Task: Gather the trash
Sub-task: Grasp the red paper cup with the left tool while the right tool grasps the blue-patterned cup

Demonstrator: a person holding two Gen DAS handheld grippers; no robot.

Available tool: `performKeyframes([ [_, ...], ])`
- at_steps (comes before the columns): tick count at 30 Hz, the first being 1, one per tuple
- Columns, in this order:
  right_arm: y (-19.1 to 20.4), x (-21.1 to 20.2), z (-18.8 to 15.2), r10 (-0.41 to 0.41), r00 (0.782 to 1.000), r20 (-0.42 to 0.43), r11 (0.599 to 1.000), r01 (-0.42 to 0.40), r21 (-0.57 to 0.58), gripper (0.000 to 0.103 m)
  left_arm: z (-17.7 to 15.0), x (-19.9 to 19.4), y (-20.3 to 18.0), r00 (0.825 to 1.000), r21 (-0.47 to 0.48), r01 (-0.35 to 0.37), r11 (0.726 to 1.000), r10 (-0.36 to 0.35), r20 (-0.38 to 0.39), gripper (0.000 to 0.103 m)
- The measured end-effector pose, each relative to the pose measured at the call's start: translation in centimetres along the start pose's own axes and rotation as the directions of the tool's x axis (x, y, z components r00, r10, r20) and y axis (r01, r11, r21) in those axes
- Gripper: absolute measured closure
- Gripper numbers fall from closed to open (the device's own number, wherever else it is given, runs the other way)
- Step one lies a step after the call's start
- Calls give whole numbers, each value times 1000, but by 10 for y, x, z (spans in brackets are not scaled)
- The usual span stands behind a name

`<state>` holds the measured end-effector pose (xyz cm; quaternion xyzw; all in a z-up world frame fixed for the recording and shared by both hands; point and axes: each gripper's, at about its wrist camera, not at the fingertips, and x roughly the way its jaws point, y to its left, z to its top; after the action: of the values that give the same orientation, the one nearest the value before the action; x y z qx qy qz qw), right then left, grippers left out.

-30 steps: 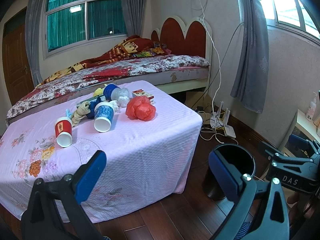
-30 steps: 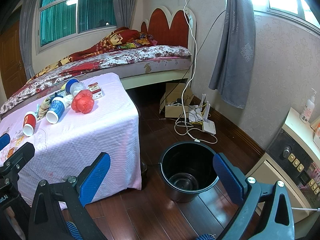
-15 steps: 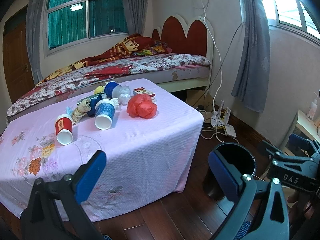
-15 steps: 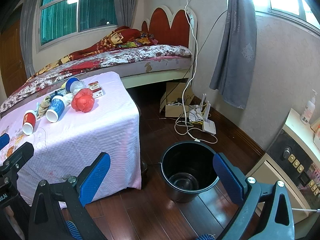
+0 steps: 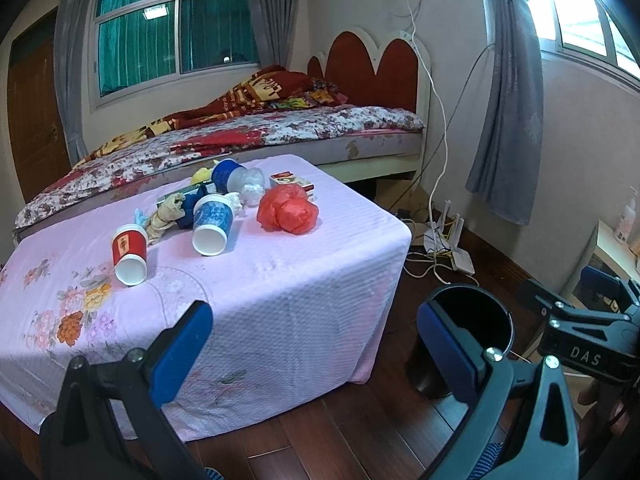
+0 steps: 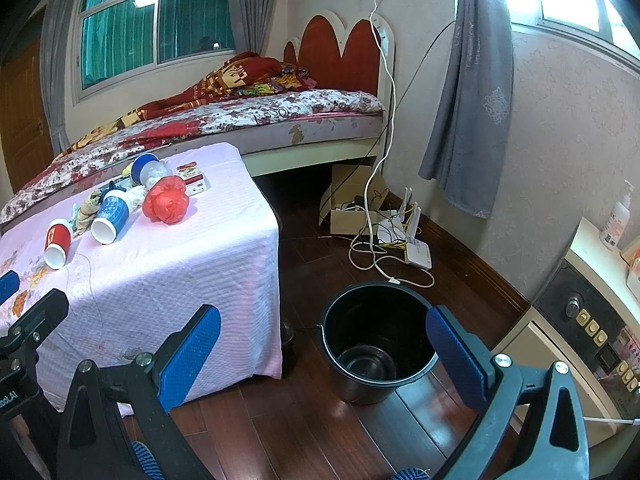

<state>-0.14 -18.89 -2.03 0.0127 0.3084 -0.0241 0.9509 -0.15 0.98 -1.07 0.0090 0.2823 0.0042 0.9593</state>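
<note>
Trash lies on a table under a pink cloth (image 5: pixel 280 280): a red paper cup (image 5: pixel 129 254), a blue paper cup (image 5: pixel 212 224), a crumpled red plastic bag (image 5: pixel 289 209), a small red-white box (image 5: pixel 292 180), and more cups and wrappers behind. A black bucket (image 6: pixel 376 340) stands on the floor right of the table. My left gripper (image 5: pixel 316 344) is open and empty, in front of the table's near edge. My right gripper (image 6: pixel 324 352) is open and empty, above the bucket's near side.
A bed (image 5: pixel 280 132) with a red headboard stands behind the table. Cables, routers (image 6: pixel 412 236) and a cardboard box (image 6: pixel 348 208) lie on the wood floor by the wall. A cabinet with a washing machine panel (image 6: pixel 592 320) is at the right.
Both grippers have drifted slightly; the table and trash sit a little higher and to the right in the views. Nothing was grasped or released.
</note>
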Motion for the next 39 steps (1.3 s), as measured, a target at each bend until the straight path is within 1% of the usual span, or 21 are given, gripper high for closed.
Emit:
performKeyframes([
  [5, 6, 7, 0, -2, 1000, -12, 1000, 2, -15, 0, 2, 5, 8, 1000, -16, -14, 1000, 13, -3, 1],
  [10, 21, 19, 6, 28, 998, -53, 999, -30, -34, 0, 7, 12, 35, 999, -49, -51, 997, 51, -3, 1],
  [15, 56, 25, 23, 93, 994, -52, 992, -97, -82, 0, 11, 20, 74, 993, -89, -116, 989, 116, -6, 1],
  [18, 84, 33, 32, 143, 988, -63, 979, -150, -135, 0, 11, 27, 99, 988, -110, -157, 981, 156, -16, 1],
  [19, 92, 36, 34, 144, 988, -60, 976, -152, -157, 0, 11, 30, 107, 985, -116, -172, 978, 170, -25, 1],
  [21, 112, 40, 39, 172, 984, -36, 963, -176, -205, 0, 10, 35, 122, 981, -131, -194, 972, 191, -38, 1],
  [23, 131, 47, 45, 212, 977, -8, 952, -208, -223, 0, 9, 41, 139, 976, -144, -217, 966, 212, -50, 1],
  [25, 148, 53, 52, 230, 973, 34, 944, -215, -249, 0, 8, 50, 155, 969, -159, -243, 957, 235, -69, 1],
  [27, 167, 70, 63, 232, 972, -35, 931, -233, -283, 0, 6, 58, 170, 961, -172, -273, 947, 262, -85, 1],
  [28, 174, 75, 67, 227, 973, -46, 929, -231, -291, 0, 5, 63, 180, 956, -182, -292, 939, 278, -95, 1],
  [31, 194, 89, 76, 273, 961, -49, 913, -275, -300, 0, 3, 73, 200, 951, -205, -305, 930, 287, -113, 1],
  [32, 202, 94, 78, 274, 961, -45, 910, -274, -310, 0, 3, 75, 206, 952, -212, -303, 929, 283, -118, 1],
  [34, 213, 106, 80, 273, 961, -47, 905, -273, -327, 0, 1, 82, 217, 956, -236, -287, 928, 263, -128, 1],
  [36, 221, 127, 84, 273, 959, -78, 904, -283, -319, 0, 1, 89, 224, 962, -252, -266, 930, 239, -133, 1],
  [39, 229, 140, 88, 313, 945, -95, 900, -327, -288, 0, 3, 97, 229, 957, -248, -284, 926, 257, -135, 1],
])
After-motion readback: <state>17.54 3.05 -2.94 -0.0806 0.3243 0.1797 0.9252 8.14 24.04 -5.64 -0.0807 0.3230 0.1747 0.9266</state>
